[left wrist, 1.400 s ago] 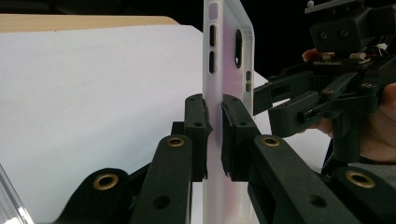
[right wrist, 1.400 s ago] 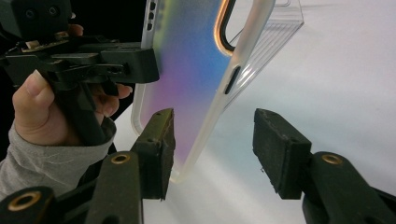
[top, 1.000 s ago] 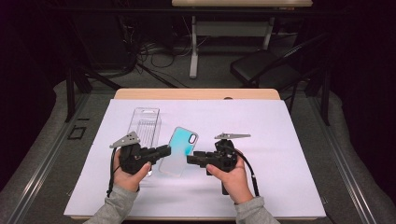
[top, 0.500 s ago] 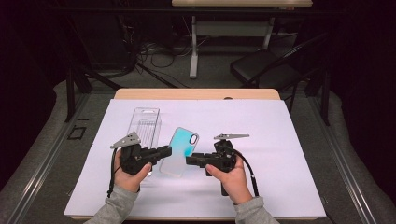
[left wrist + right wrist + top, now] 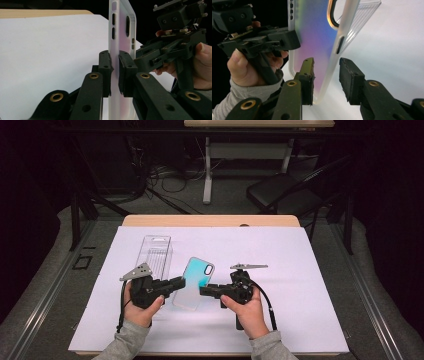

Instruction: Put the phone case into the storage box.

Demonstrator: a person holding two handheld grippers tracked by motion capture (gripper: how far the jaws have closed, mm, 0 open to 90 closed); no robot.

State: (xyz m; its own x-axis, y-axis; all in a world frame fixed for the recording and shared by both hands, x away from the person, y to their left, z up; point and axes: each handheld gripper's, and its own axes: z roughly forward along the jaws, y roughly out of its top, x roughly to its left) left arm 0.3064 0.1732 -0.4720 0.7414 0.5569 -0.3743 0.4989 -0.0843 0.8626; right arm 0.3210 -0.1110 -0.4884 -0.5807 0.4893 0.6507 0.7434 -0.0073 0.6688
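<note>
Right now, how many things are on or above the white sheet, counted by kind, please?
Phone case: 1
Clear plastic package: 1
Hand-held grippers: 2, left gripper and right gripper
Total: 4

Evenly lit from above, bright white counter (image 5: 310, 270) against a dark, dim room behind. Soft, faint shadows under the hands. Slightly soft high view. Close-up views sharp on black pads, blurred toward the near bottom edges; mild glare across the iridescent phone case (image 5: 317, 37).
</note>
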